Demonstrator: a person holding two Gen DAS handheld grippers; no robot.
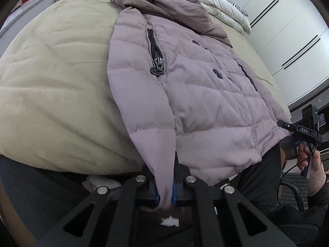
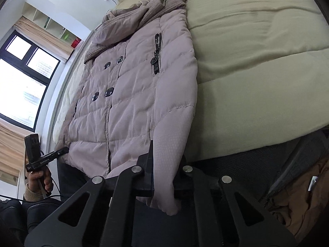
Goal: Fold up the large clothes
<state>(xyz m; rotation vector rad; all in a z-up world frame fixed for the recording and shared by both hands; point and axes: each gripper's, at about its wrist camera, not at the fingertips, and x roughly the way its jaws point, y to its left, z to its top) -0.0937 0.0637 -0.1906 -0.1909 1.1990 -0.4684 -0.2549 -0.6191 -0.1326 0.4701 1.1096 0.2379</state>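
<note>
Both grippers had pinched the jacket's sleeves. My left gripper [image 1: 165, 182] was clamped on the cuff end of one sleeve [image 1: 162, 150], its blue-edged pads pressed against the fabric from both sides. My right gripper [image 2: 164, 177] was clamped likewise on the other sleeve [image 2: 170, 150]. That mauve quilted jacket [image 1: 205, 86] lay front up on the beige bed cover [image 1: 51, 72], buttons and pocket zips showing, collar towards the pillows [image 1: 216, 4], hem hanging over the near edge.
</note>
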